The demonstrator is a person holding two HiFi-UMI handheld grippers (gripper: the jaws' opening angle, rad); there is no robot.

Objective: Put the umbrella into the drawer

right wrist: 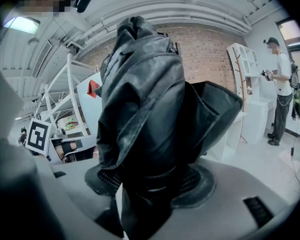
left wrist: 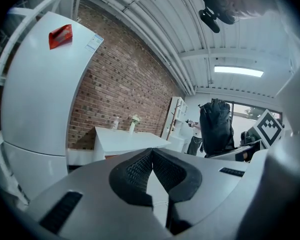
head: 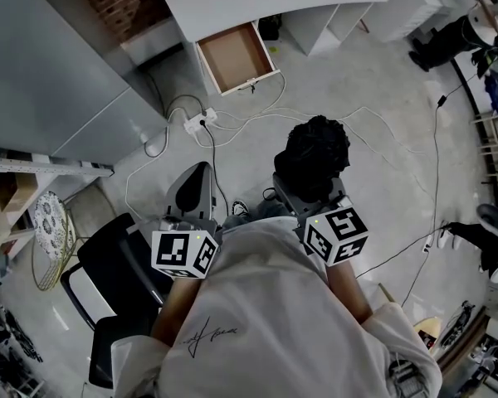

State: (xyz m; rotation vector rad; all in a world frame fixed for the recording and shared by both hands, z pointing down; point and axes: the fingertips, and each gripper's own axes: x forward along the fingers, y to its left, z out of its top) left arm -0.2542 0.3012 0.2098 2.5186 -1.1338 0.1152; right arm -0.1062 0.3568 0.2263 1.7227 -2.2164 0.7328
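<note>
While my right tool (right wrist: 150, 181) grips the umbrella (right wrist: 145, 94) upright, the open drawer (head: 235, 58) lies well ahead, leftward; left tool (left wrist: 152, 169) clenched, empty.

The left gripper (left wrist: 152, 153) has its black ribbed pads (left wrist: 136, 170) meeting at the tips, nothing between them. Beyond stands a white rectangular desk (left wrist: 125, 140) against a red brick wall (left wrist: 125, 84). A tall white refrigerator (left wrist: 35, 99) is at left. A black folded fabric umbrella (left wrist: 217, 126) stands upright at right.

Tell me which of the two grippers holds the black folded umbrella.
The right gripper: its jaws clamp the black folded fabric umbrella. The left gripper has jaws together, empty.
</note>
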